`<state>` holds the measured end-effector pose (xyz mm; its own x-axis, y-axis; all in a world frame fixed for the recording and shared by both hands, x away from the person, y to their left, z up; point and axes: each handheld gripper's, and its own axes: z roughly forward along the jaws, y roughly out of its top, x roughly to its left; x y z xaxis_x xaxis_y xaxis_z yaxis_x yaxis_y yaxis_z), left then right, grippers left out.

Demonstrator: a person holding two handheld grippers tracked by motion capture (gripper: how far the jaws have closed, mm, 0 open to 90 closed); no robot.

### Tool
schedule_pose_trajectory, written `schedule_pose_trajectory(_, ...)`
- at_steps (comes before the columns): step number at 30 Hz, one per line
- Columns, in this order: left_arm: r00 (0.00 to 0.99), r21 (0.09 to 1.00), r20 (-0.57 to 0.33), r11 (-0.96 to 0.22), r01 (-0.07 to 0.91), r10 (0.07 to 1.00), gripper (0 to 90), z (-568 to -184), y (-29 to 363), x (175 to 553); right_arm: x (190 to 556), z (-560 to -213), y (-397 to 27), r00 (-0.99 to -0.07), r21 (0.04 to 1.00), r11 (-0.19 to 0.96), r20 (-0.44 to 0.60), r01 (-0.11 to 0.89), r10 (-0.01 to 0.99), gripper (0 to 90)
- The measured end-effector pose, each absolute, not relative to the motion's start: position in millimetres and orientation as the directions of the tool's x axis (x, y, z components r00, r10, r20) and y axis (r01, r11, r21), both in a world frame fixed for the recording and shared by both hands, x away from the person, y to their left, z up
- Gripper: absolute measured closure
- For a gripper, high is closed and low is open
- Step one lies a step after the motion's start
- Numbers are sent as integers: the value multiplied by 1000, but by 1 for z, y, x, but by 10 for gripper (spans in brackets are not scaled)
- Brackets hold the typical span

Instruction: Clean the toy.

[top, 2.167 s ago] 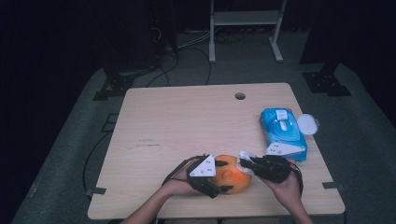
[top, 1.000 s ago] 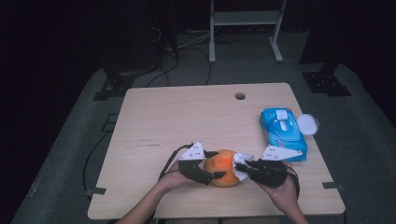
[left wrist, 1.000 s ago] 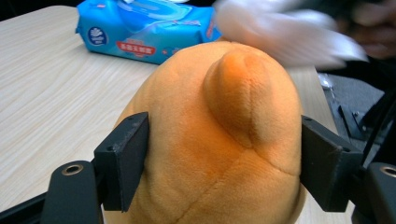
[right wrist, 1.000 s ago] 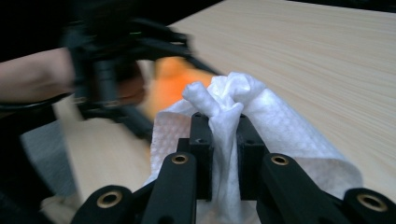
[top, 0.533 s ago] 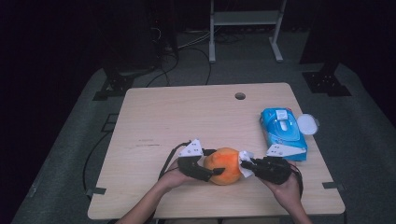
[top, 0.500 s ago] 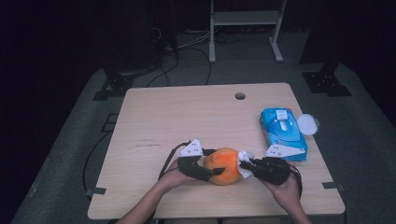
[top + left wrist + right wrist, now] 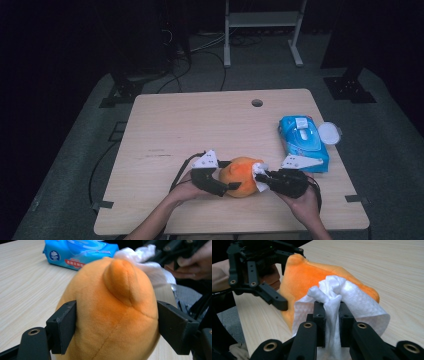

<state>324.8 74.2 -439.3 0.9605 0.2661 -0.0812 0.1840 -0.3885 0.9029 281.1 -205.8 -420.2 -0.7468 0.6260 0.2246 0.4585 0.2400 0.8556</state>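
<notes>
While both forearms come in from the bottom of the high view, the left gripper point(image 7: 226, 185) clamps the orange plush toy point(image 7: 241, 176) from its left, jaws pressed into both flanks; they have just eased a bit wider with the toy still between them. Right gripper point(image 7: 264, 180) angles in from the other side, jaws closed on a bunched white wipe point(image 7: 337, 302) that lies against the toy. Toy sits near the table's front edge, between the two grippers.

Surface: light wood table point(image 7: 200, 125) with a cable hole point(image 7: 257, 103); blue wipes pack point(image 7: 303, 142) by the right edge, round white lid point(image 7: 329, 132) just beside it. Dark room, grey floor, white frame point(image 7: 262, 20) behind.

Left gripper view shows a nub point(image 7: 120, 281) on the toy's top. Right gripper view shows the wipe pinched between the jaws.
</notes>
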Motion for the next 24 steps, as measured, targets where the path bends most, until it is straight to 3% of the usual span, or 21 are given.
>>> schedule_pose_trajectory(4, 961, 900, -82, -395, 185, 264, 267, -438, 74, 324, 276, -412, -200, -754, 867, 236, 213, 439, 621, 798)
schedule_pose_trajectory(10, 958, 893, -13, -428, 140, 287, 289, -436, 62, 314, 267, -400, -181, -809, 891, 263, 170, 371, 562, 798)
schedule_pose_trajectory(16, 957, 900, -39, -405, 159, 289, 294, -439, 64, 317, 277, -405, -198, -766, 881, 226, 205, 416, 609, 799)
schedule_pose_trajectory(24, 963, 894, 2, -432, 119, 269, 294, -439, 60, 311, 269, -394, -166, -836, 894, 291, 147, 341, 529, 800)
